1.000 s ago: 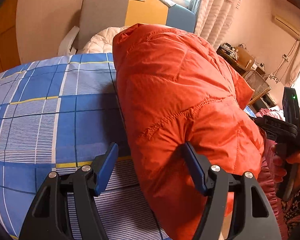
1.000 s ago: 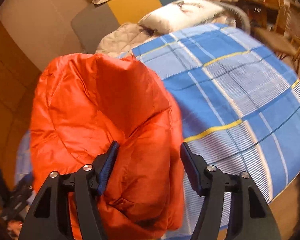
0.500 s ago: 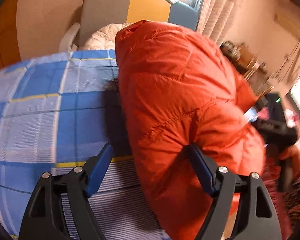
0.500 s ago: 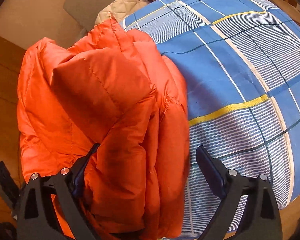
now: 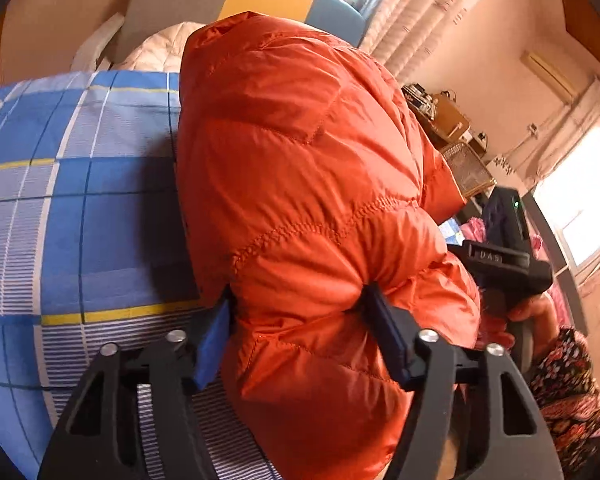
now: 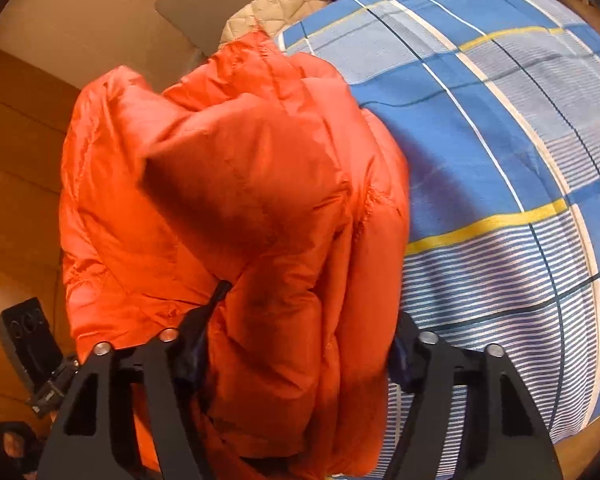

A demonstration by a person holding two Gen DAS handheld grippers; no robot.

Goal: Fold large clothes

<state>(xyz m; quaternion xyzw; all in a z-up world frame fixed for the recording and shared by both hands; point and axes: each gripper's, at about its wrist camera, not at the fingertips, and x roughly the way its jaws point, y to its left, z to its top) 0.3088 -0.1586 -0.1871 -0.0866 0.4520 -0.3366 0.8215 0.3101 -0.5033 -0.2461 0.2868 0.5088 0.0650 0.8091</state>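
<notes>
Over the blue plaid bedspread (image 5: pixel 80 216), I have both grippers clamped on the puffy orange quilted down jacket (image 5: pixel 300 184), left gripper (image 5: pixel 300 320) and right gripper (image 6: pixel 304 344) pinching its bulk so the fold holds together.

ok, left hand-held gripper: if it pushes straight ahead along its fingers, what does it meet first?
More of the orange down jacket. The left hand-held gripper already pinches a bulge of it, and the padding fills the line ahead. The blue plaid bedding lies off to the side, probably missed.
</notes>
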